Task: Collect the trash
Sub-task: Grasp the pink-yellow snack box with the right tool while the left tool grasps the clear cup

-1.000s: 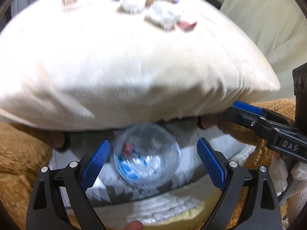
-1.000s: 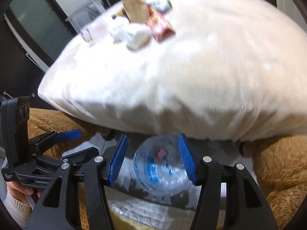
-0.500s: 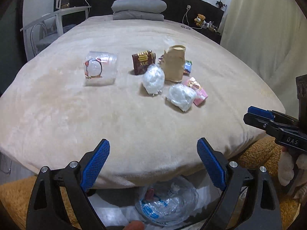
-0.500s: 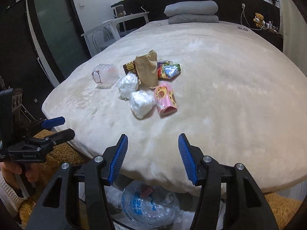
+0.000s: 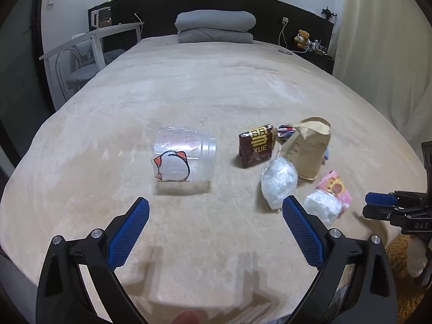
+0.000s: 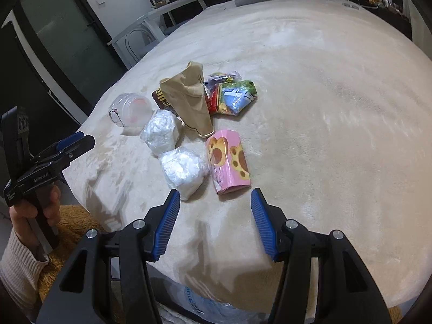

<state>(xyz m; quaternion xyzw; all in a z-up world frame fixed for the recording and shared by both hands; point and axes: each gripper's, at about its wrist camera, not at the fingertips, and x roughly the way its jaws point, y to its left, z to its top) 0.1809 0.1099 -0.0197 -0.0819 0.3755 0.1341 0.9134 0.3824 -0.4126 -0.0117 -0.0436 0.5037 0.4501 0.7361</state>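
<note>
beige bed [image 5: 216, 94] litter is awaiting pickup; right claw [image 6: 214, 216], gaping empty, is nearing the pink wrapper [image 6: 228, 162]; left claw [image 5: 216, 226] is hovering wide, holding nothing

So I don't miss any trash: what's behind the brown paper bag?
Behind the brown paper bag, colourful snack wrappers and a dark packet show partly; anything the bag covers cannot be seen.

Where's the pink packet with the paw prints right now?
In the right wrist view the pink packet lies on the bed just ahead of the right claw, touching the nearer white wad.
</note>
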